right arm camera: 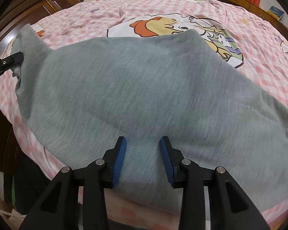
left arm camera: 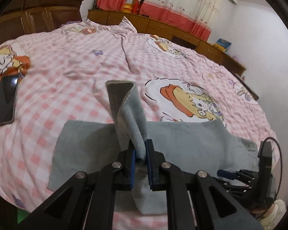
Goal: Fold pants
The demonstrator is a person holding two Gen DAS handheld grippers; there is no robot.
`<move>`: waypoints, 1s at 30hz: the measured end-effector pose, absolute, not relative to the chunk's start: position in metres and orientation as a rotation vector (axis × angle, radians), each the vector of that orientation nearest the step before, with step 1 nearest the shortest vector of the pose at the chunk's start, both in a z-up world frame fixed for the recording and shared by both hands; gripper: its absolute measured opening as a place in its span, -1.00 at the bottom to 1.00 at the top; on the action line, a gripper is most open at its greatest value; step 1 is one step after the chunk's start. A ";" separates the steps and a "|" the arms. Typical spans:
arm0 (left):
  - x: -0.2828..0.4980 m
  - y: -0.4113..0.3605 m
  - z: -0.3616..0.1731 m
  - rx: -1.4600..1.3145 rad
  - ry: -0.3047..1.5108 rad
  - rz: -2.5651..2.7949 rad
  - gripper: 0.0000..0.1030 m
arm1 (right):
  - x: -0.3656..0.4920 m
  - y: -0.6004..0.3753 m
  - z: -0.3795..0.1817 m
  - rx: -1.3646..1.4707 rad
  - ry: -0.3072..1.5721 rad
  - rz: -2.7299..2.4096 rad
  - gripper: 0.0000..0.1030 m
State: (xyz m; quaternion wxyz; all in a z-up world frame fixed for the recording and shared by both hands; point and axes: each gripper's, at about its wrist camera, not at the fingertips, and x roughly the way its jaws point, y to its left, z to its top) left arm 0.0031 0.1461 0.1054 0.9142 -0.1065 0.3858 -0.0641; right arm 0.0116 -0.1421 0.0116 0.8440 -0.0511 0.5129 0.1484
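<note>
Grey pants (right arm camera: 144,88) spread across the pink checked bed (left arm camera: 67,61), near its front edge. Left gripper (left arm camera: 140,153) pinched tight on one end of the cloth, a flap raised upright between the blue pads (left arm camera: 149,164) and curling over above them. Seen from the right wrist view, same gripper (right arm camera: 19,57) at the far left, biting the lifted corner. Right gripper (right arm camera: 143,153) partly spread just over the near edge of the fabric, cloth lying between the pads (right arm camera: 121,157) but not squeezed; no hold there yet. A dark phone (left arm camera: 4,101) lying on the bed to the left, well apart from the pants.

Step in hand, by the look of it: start of a fold, one end taken up, the other not yet gripped. Next move likely calls for closing the right gripper on the near edge, then carrying both ends together across the garment, level and taut, so the layers land flush. Risk: single-layer grab or uneven pull skewing the fold.
</note>
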 end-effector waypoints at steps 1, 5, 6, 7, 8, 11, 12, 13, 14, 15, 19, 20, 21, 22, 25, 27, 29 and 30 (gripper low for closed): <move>0.004 0.148 0.105 -0.201 0.801 -0.099 -0.80 | 0.012 -0.142 0.012 -0.110 1.084 0.313 -0.26; -0.002 0.176 0.098 -0.152 0.821 0.085 -0.80 | 0.011 -0.140 0.012 -0.125 1.081 0.308 -0.26; -0.004 0.186 0.094 -0.153 0.834 0.129 -0.80 | 0.010 -0.139 0.012 -0.128 1.080 0.307 -0.26; -0.006 0.199 0.088 -0.159 0.852 0.178 -0.80 | 0.010 -0.139 0.012 -0.133 1.078 0.306 -0.26; -0.008 0.210 0.082 -0.169 0.869 0.204 -0.80 | 0.010 -0.139 0.011 -0.137 1.078 0.306 -0.26; -0.017 0.240 0.063 -0.200 0.916 0.308 -0.80 | 0.011 -0.138 0.010 -0.146 1.081 0.305 -0.26; -0.020 0.245 0.060 -0.212 0.922 0.323 -0.80 | 0.011 -0.138 0.010 -0.150 1.082 0.306 -0.26; -0.023 0.252 0.057 -0.233 0.926 0.334 -0.80 | 0.012 -0.137 0.011 -0.157 1.085 0.309 -0.26; -0.028 0.256 0.055 -0.253 0.926 0.326 -0.80 | 0.013 -0.137 0.013 -0.160 1.087 0.317 -0.26; -0.030 0.259 0.056 -0.267 0.923 0.313 -0.77 | 0.015 -0.138 0.015 -0.153 1.085 0.327 -0.26; -0.032 0.247 0.065 -0.261 0.904 0.242 -0.17 | 0.034 -0.148 0.036 -0.085 1.046 0.360 -0.26; -0.030 0.240 0.070 -0.252 0.887 0.218 0.01 | 0.042 -0.151 0.043 -0.077 1.028 0.350 -0.26; -0.030 0.234 0.073 -0.250 0.874 0.194 0.13 | 0.048 -0.152 0.046 -0.073 1.012 0.343 -0.26; -0.028 0.227 0.076 -0.250 0.865 0.161 0.18 | 0.057 -0.154 0.050 -0.070 0.993 0.339 -0.26; -0.021 0.208 0.075 -0.251 0.869 0.097 0.30 | 0.087 -0.158 0.049 -0.081 0.995 0.298 -0.26; -0.014 0.196 0.067 -0.237 0.904 0.073 0.30 | 0.105 -0.159 0.039 -0.088 1.013 0.266 -0.26; -0.009 0.187 0.054 -0.222 0.941 0.059 0.30 | 0.123 -0.160 0.024 -0.081 1.045 0.247 -0.26; -0.006 0.185 0.047 -0.215 0.962 0.061 0.30 | 0.130 -0.160 0.017 -0.074 1.050 0.245 -0.26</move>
